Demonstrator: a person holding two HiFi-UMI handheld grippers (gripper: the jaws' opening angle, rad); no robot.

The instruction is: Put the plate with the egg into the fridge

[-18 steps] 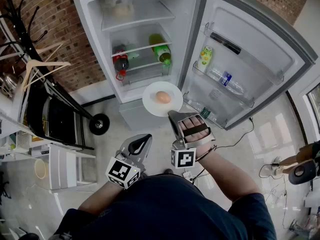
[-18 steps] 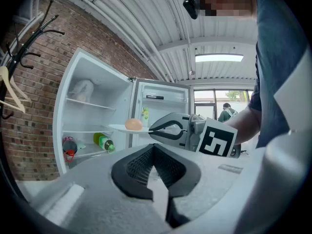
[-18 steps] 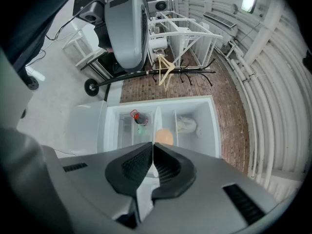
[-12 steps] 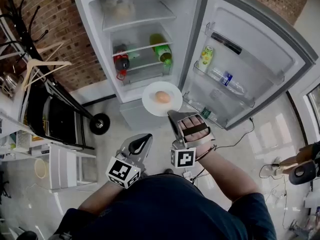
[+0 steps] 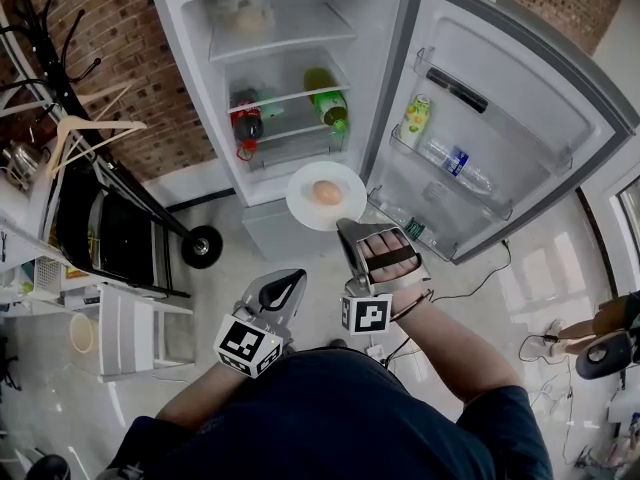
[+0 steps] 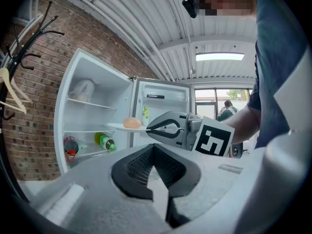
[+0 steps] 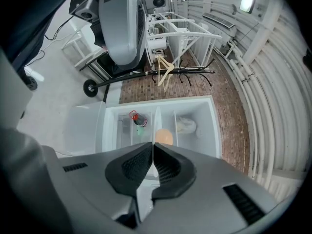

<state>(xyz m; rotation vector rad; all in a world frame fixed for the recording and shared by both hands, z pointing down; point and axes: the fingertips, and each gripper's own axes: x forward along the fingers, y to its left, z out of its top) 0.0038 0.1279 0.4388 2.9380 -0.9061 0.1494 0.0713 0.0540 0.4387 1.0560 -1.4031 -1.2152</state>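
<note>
Before open fridge (image 5: 205, 78) | right tool (image 5: 346, 227) clenched on plate (image 5: 305, 208) rim, egg (image 5: 326, 192) atop | left tool (image 5: 294, 278) clenched, empty

Ahead of me a red-capped bottle (image 5: 245, 128) and a green bottle (image 5: 327, 106) lie apart; at my left, a brick wall (image 5: 140, 88) and black wheel (image 5: 201, 246).

In the fridge (image 5: 197, 53), upper middle of the frame, the top shelf (image 5: 290, 40) bears a pale wrapped thing (image 5: 250, 13). The lower shelf (image 5: 295, 141) carries a green bottle (image 5: 326, 103) (on its side) and a dark bottle (image 5: 245, 128).
</note>
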